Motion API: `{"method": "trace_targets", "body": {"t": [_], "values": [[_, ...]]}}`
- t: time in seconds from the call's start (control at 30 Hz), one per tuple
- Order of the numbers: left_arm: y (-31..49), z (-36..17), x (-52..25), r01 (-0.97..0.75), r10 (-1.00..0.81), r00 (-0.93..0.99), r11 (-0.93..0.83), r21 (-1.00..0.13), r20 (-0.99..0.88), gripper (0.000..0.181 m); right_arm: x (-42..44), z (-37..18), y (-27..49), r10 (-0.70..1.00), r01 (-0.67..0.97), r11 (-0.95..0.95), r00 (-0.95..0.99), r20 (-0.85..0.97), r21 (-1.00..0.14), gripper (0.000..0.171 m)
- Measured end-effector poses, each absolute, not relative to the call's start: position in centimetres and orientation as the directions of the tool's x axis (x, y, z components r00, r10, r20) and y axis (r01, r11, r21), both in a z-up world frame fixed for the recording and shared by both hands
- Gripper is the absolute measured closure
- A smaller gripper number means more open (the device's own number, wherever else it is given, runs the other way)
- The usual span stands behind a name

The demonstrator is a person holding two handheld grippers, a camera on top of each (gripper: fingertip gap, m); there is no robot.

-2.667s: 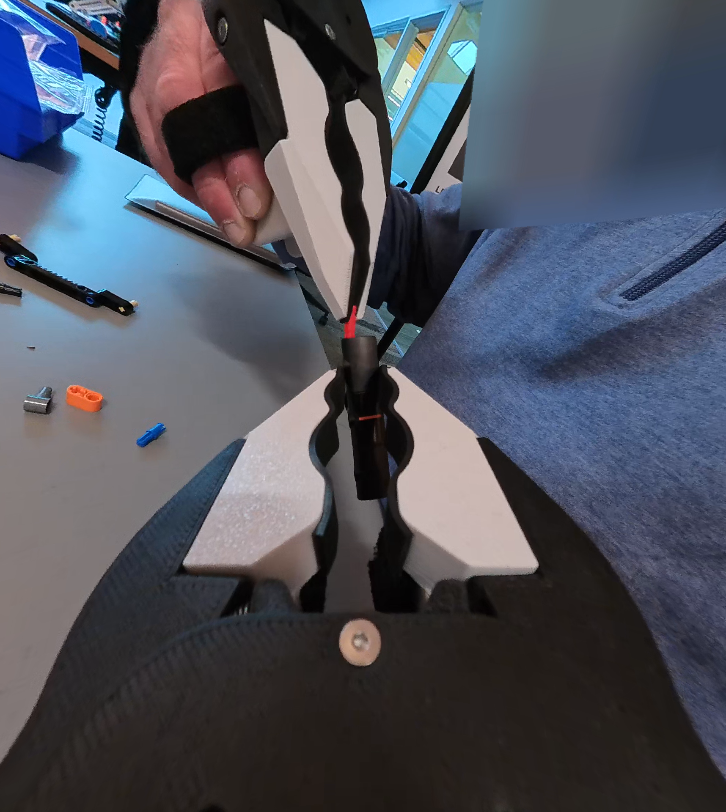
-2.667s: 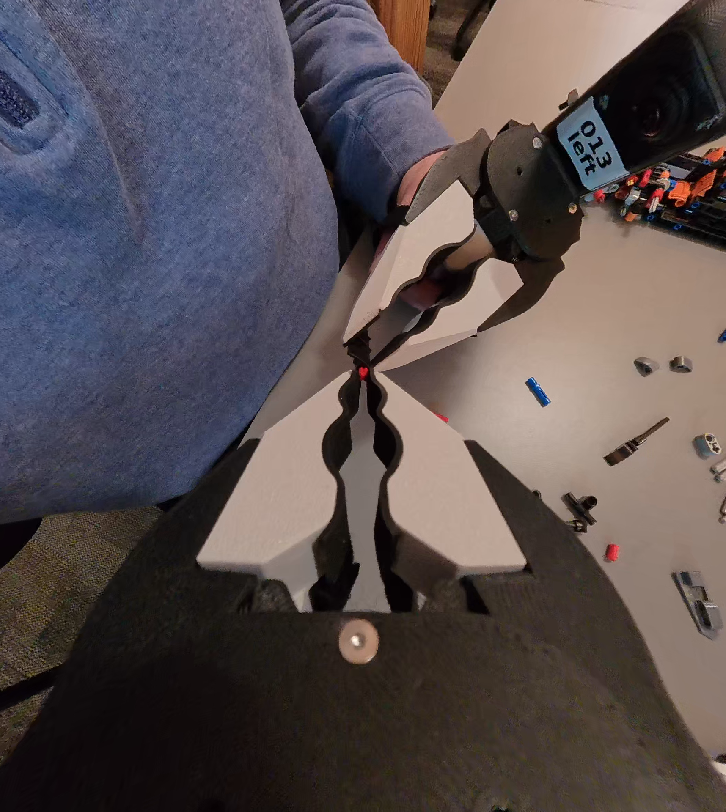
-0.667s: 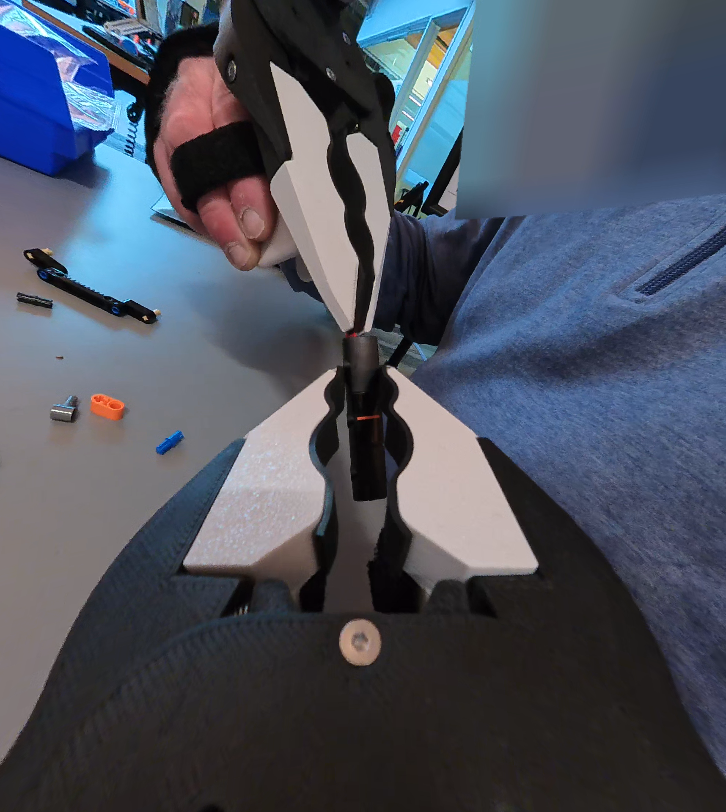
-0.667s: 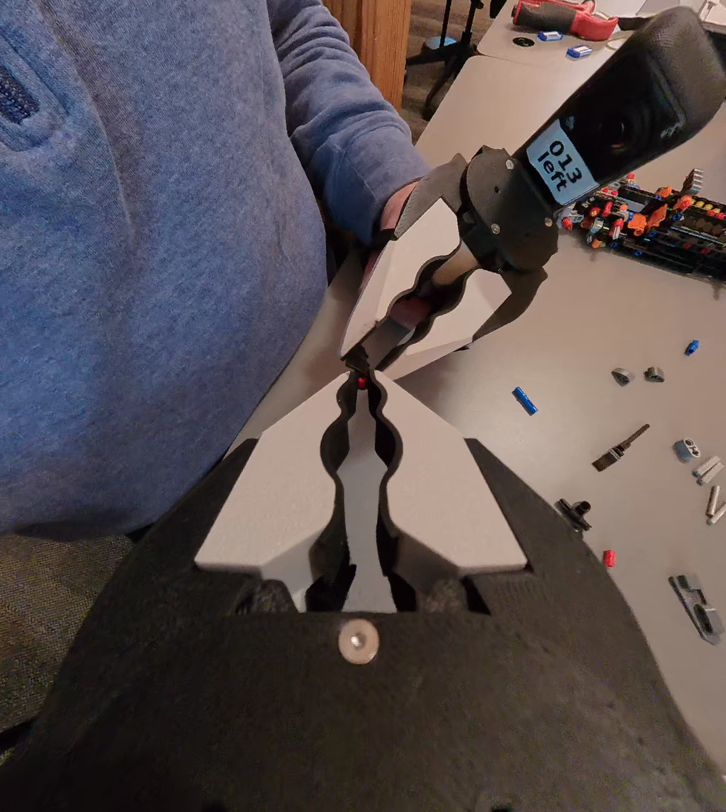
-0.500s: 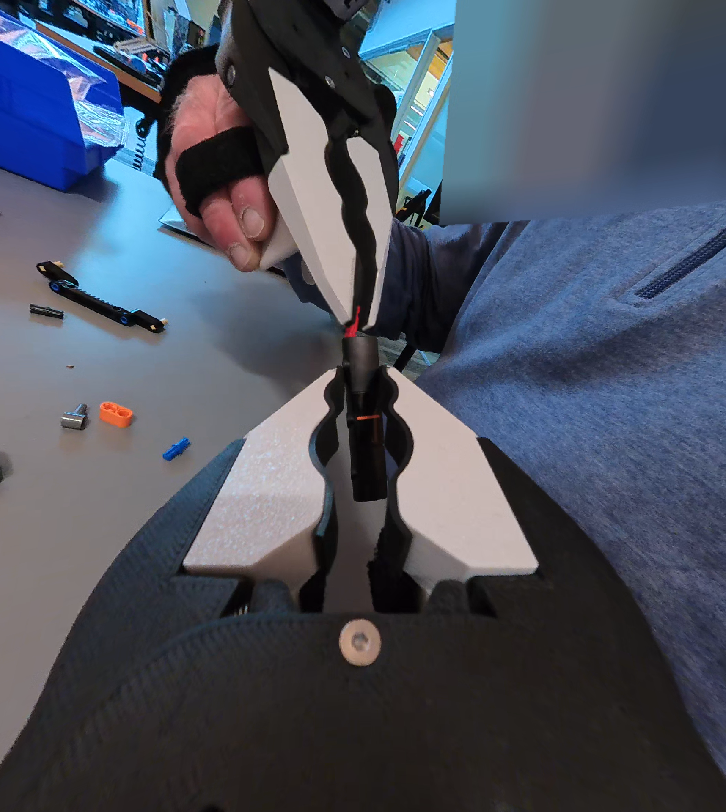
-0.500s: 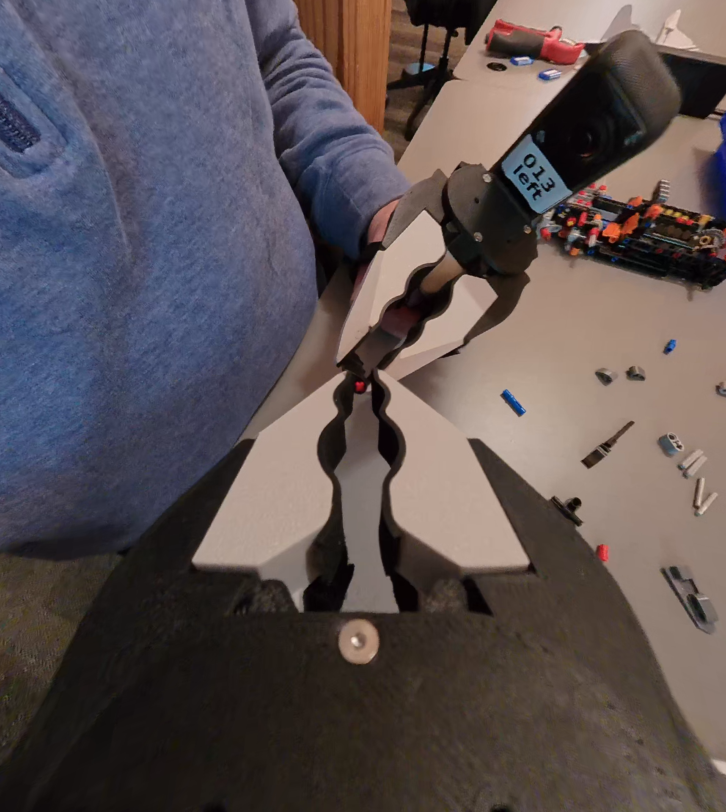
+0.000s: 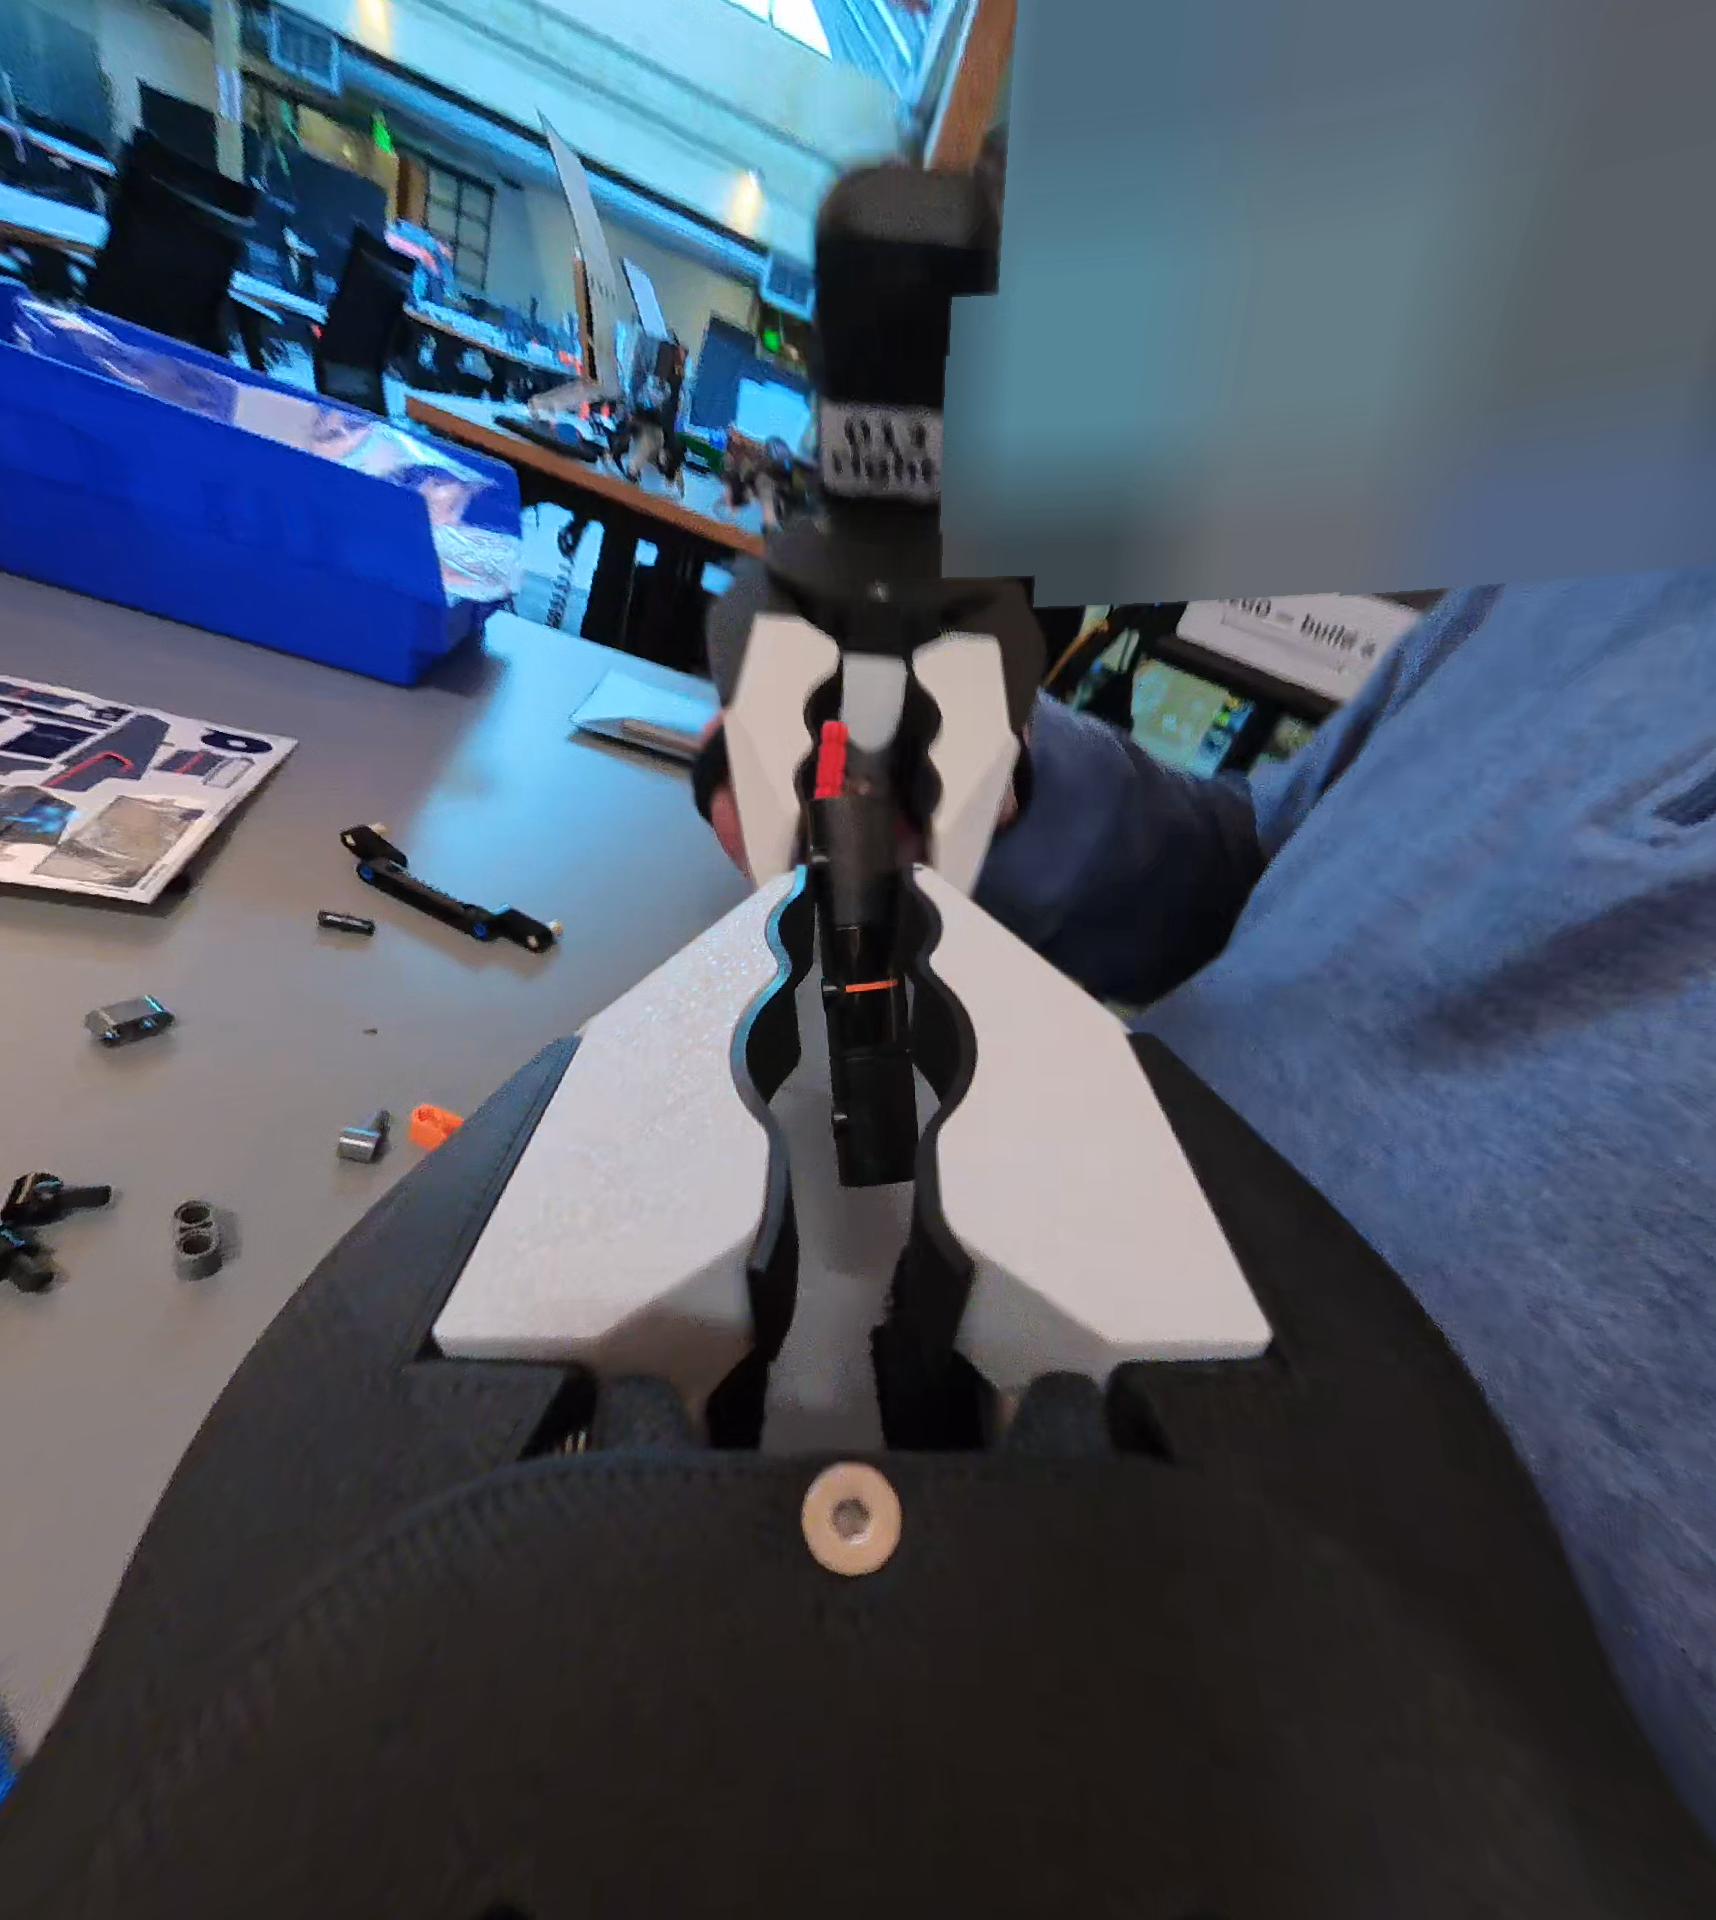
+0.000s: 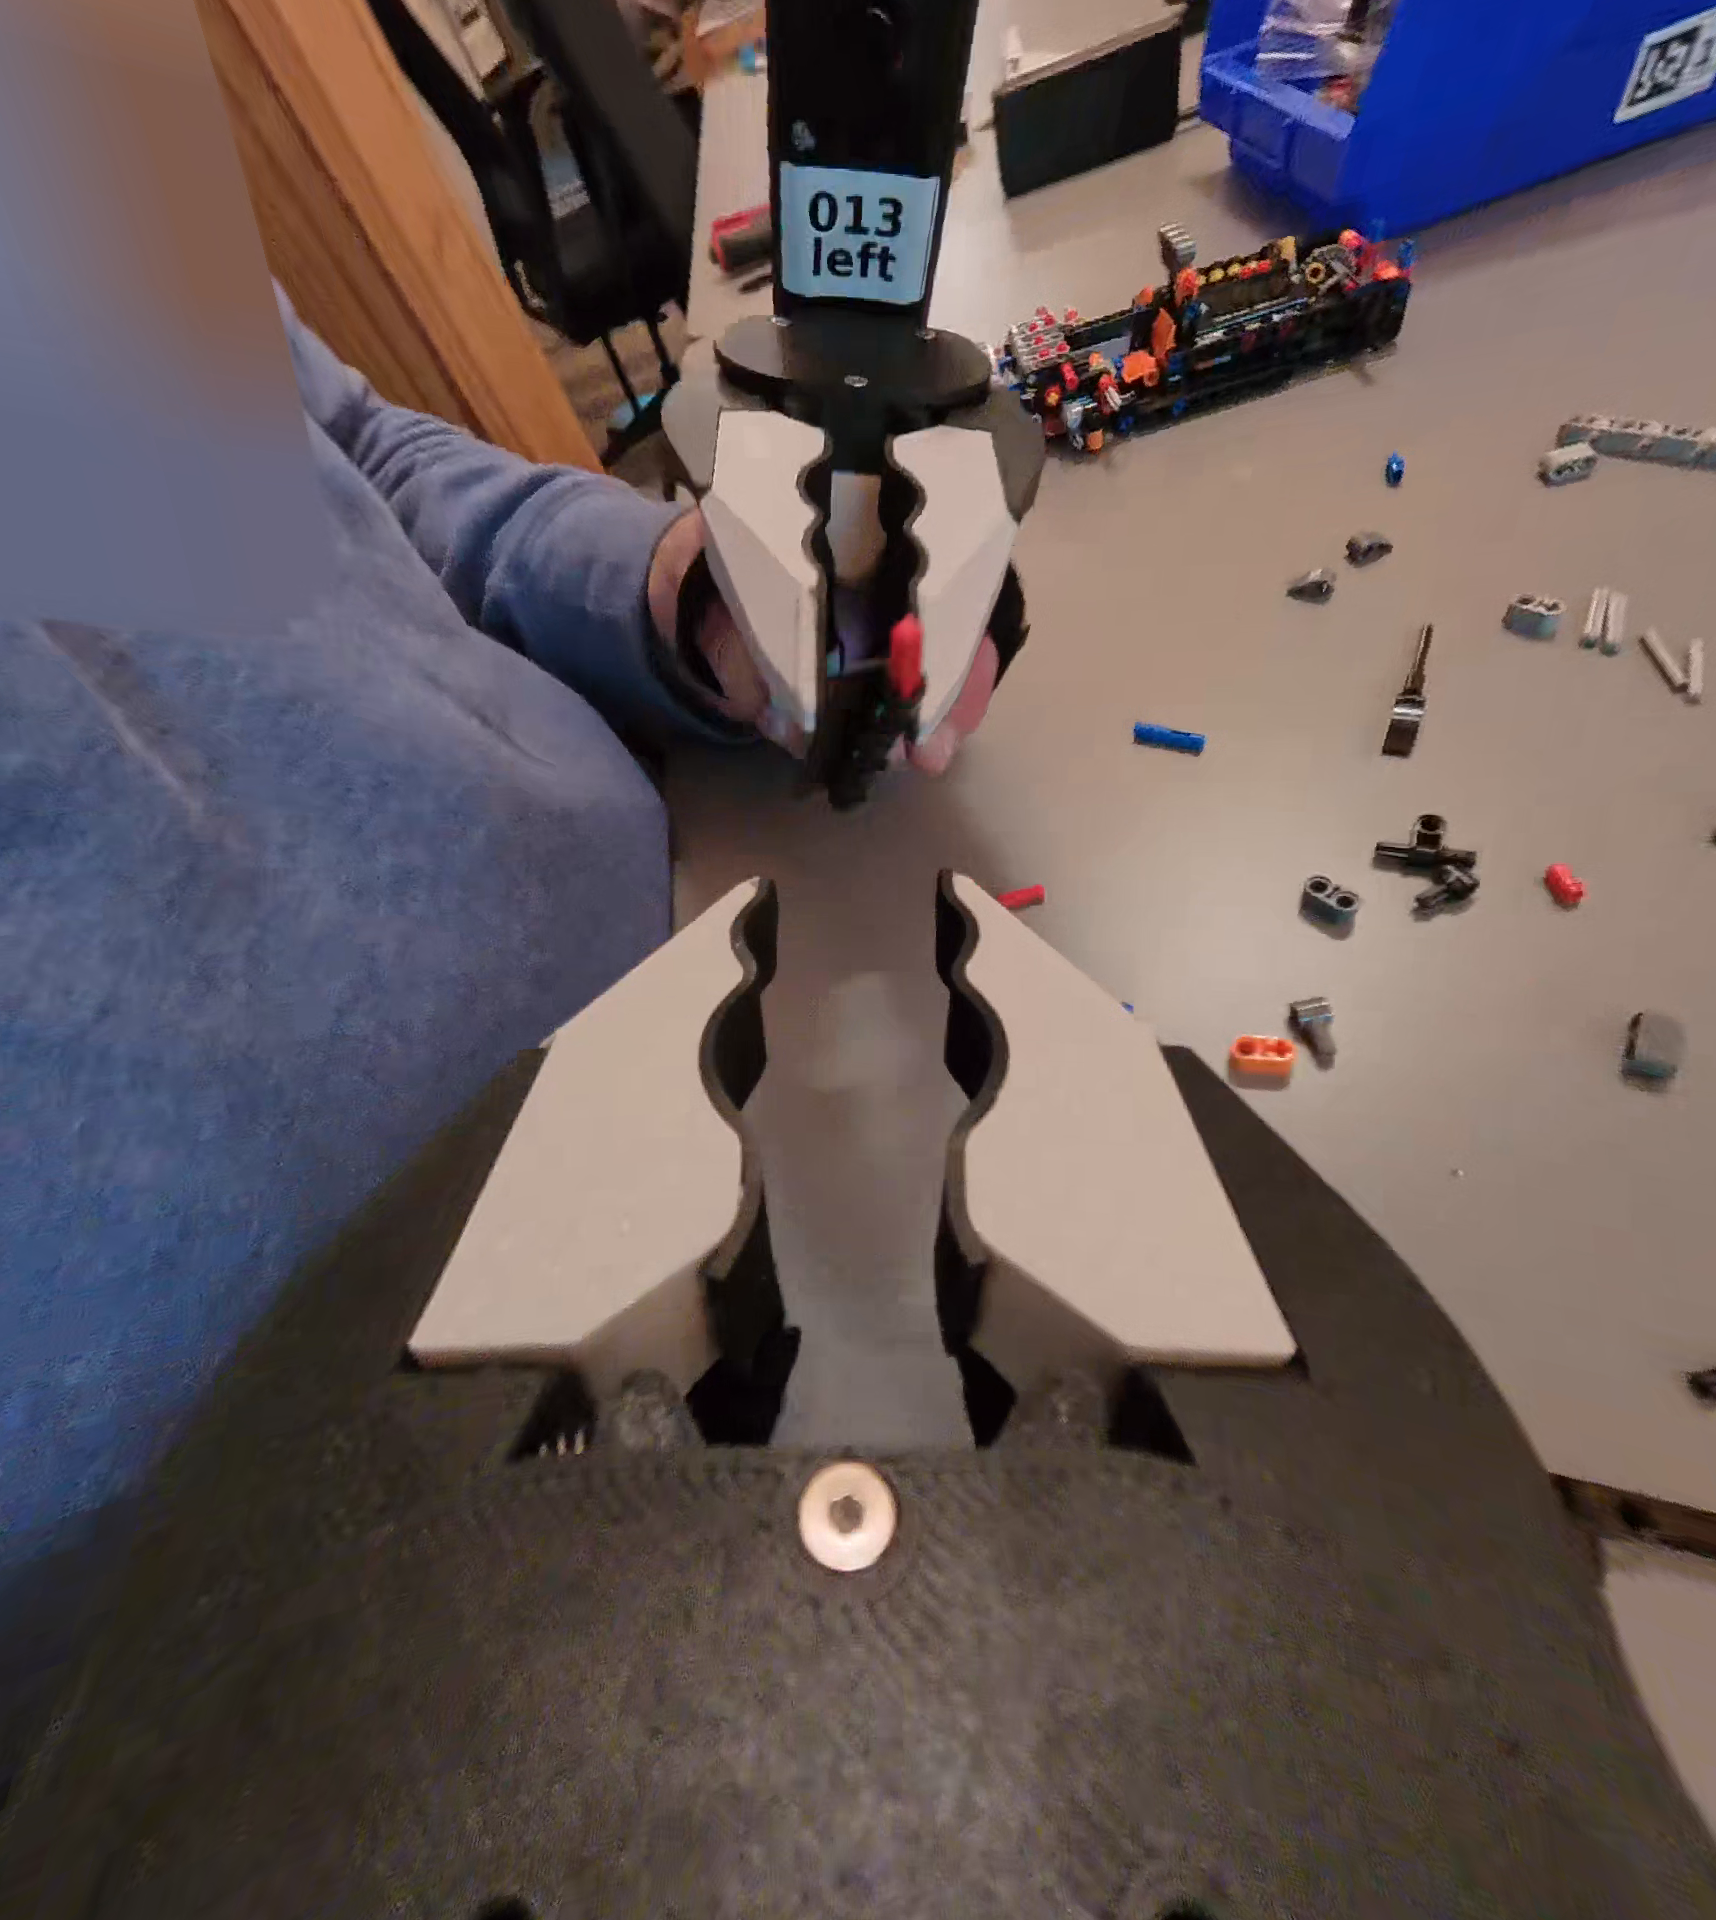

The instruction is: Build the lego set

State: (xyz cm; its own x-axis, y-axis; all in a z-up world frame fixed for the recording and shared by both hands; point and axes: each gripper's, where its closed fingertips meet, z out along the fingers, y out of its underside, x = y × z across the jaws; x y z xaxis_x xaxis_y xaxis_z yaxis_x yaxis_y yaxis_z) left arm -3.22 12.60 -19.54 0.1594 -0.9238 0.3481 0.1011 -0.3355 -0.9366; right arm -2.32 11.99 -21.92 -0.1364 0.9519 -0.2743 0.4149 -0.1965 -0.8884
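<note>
My left gripper (image 7: pixel 856 894) is shut on a black lego piece (image 7: pixel 862 1039) and holds it above the grey table (image 7: pixel 521 790). A red pin (image 7: pixel 830 764) sticks out of the piece's far end. My right gripper (image 8: pixel 854 891) is open and empty, a short way back from that piece. In the right wrist view the left gripper (image 8: pixel 859 748) faces me, holding the black piece (image 8: pixel 854 769) with the red pin (image 8: pixel 904 655) on it. In the left wrist view the right gripper (image 7: pixel 864 831) stands just beyond the red pin, jaws apart.
A partly built lego model (image 8: pixel 1218 322) and a blue bin (image 8: pixel 1456 104) stand at the back. A printed sheet (image 7: pixel 54 790) lies at the left. Loose pieces are scattered: an orange piece (image 8: pixel 1261 1055), a blue pin (image 8: pixel 1168 738), a black beam (image 7: pixel 449 904). A person's blue sweater (image 8: pixel 210 935) is close.
My right gripper has opened, let go of the red pin and drawn back. The pin stays in the black piece. Both grippers have swung round towards the table.
</note>
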Motion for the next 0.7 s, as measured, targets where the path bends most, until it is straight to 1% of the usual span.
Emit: {"method": "trace_targets", "body": {"t": [0.1, 0.27, 0.37, 0.47, 0.5, 0.7], "values": [[13.3, -18.4, -3.5, 0.191, -0.911, 0.150, -0.355, -0.915, 0.384, 0.169, -3.6, -22.0, 11.6, 0.944, 0.360, -0.267, -0.087, -0.317, -0.894, 0.131], [13.8, -17.2, -3.5, 0.239, -0.912, 0.193, -0.313, -0.919, 0.361, 0.169, -6.2, -21.6, 11.9, 0.930, 0.269, -0.354, 0.005, -0.367, -0.896, 0.123], [13.6, -16.7, -3.3, 0.255, -0.915, 0.204, -0.293, -0.922, 0.347, 0.169, -6.9, -20.2, 11.8, 0.901, 0.194, -0.418, -0.040, -0.433, -0.888, 0.133], [13.4, -16.2, -3.4, 0.283, -0.916, 0.197, -0.289, -0.915, 0.350, 0.169, -7.0, -19.4, 11.7, 0.891, 0.156, -0.432, -0.076, -0.447, -0.888, 0.153], [13.4, -16.1, -3.5, 0.289, -0.915, 0.195, -0.290, -0.912, 0.353, 0.169, -7.0, -19.3, 11.7, 0.893, 0.157, -0.428, -0.079, -0.444, -0.890, 0.157], [13.2, -15.4, -3.7, 0.325, -0.921, 0.178, -0.277, -0.904, 0.347, 0.169, -7.1, -18.8, 11.5, 0.905, 0.166, -0.401, -0.082, -0.418, -0.901, 0.158]]}}
